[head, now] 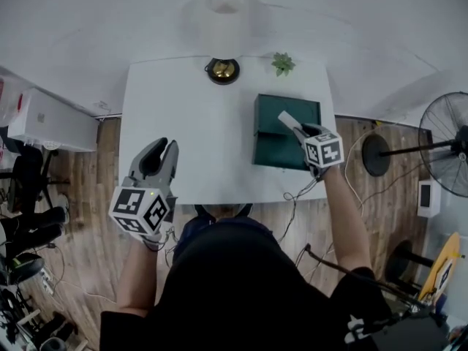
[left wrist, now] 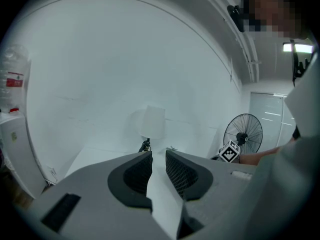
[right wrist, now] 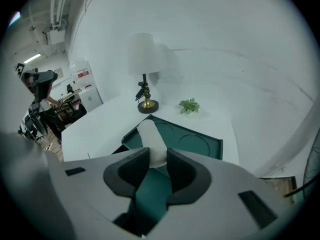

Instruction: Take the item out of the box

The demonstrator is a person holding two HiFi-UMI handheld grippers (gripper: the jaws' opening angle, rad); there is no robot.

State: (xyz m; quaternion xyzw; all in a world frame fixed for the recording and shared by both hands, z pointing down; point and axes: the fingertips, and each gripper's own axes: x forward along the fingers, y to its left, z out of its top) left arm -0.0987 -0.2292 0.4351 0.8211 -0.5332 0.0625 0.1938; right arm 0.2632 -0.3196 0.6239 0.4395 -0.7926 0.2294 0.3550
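Gripping the white item (right wrist: 150, 144), the right gripper (head: 296, 130) holds it over the green box (head: 267, 115) at the table's (head: 197, 123) 3 o'clock; the left gripper (head: 164, 148) (jaws slightly apart, empty) hovers at 8 o'clock

No print, label or number can be read anywhere.

Bright, even light; fisheye edges dark, perhaps slightly soft.

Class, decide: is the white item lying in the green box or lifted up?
Lifted, it appears. The right gripper's jaws pinch the white item and hold it up over the green box, not out to the side.
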